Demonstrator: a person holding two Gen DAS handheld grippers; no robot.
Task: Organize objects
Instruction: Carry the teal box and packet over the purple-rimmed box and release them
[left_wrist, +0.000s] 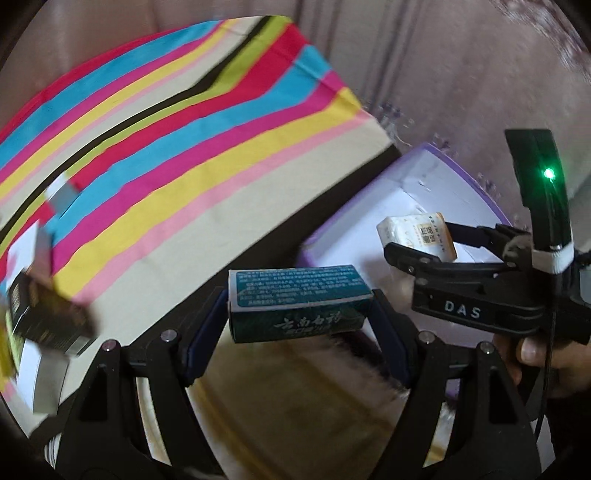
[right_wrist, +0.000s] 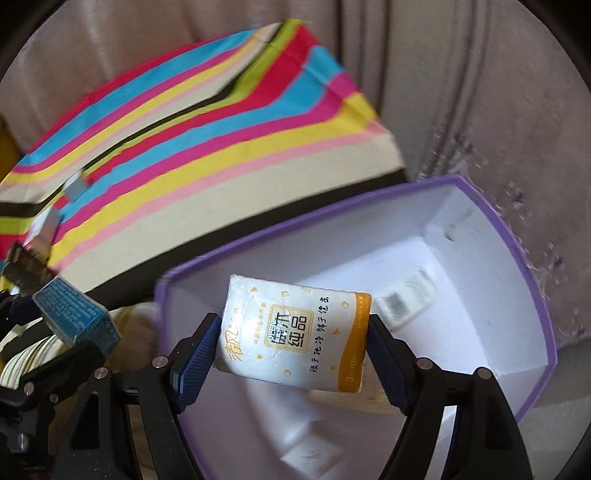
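Glossy teal carton, soft white tissue pack, both clamped.

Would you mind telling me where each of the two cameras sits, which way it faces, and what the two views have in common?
Left wrist: on the left hand-held gripper, looking down along its fingers at the teal box it grips; the right hand-held gripper and a hand show at right.
Right wrist: on the right hand-held gripper, looking down into the purple-rimmed box over the tissue pack it grips; the left hand-held gripper shows at left.
Shared: striped cloth, purple-rimmed box, teal box, tissue pack.
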